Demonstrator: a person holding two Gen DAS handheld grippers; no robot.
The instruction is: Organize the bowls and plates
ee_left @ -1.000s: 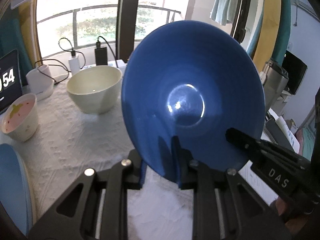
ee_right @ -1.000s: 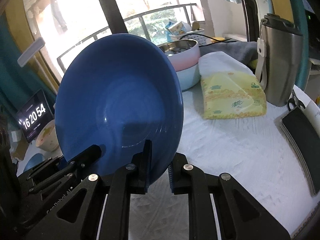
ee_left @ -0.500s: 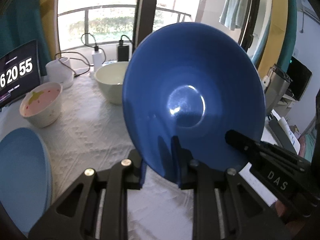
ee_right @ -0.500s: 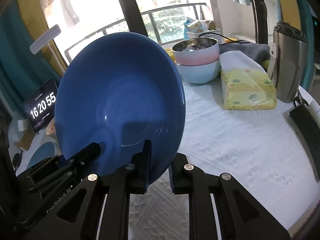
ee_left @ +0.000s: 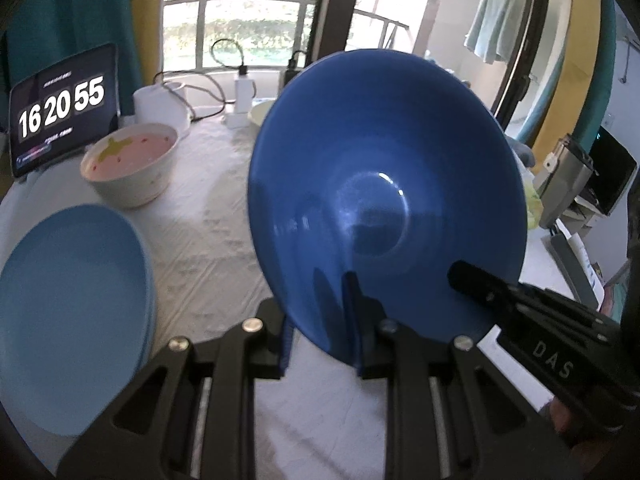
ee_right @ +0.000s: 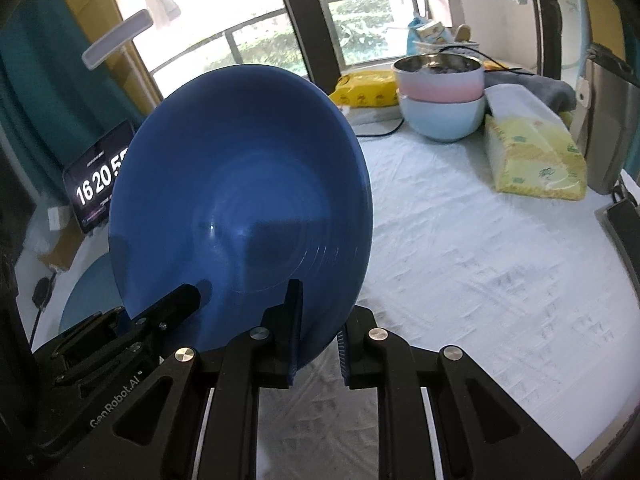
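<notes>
Both sets of jaws are clamping the rim of the same dark blue plate [ee_left: 384,200] right now. My left gripper [ee_left: 322,324] is pinching the bottom edge with one finger on the plate's face and one behind, and my right gripper [ee_right: 316,334] is doing the same on a neighbouring bit of that rim. So I'm holding the plate up in the air, tilted almost on edge, well above the tablecloth [ee_right: 460,248].

Honestly this is the sketchy part. Two rigid grips on one thin rim means that if I'm moving my hands even slightly out of sync, I'm twisting the plate between them, and it's probably going to pop out of one grip. The surface looks glossy, so I'm guessing the pads aren't biting much. If one side lets go early, the other is carrying the whole weight from the edge and the plate is likely swinging down.

The light blue plates [ee_left: 72,312] are sitting down to the left, and that's where I'm guessing this one belongs. Coming in this steep, I'm risking clipping their rim edge-on and chipping something, so I'm thinking flatten it out first.

Also watching the pink bowl [ee_left: 130,164] and the clock tablet [ee_left: 64,106] just past that stack. A wide swing left is putting the far rim right into them. The stacked bowls [ee_right: 440,96] on the right look safely out of the way.
</notes>
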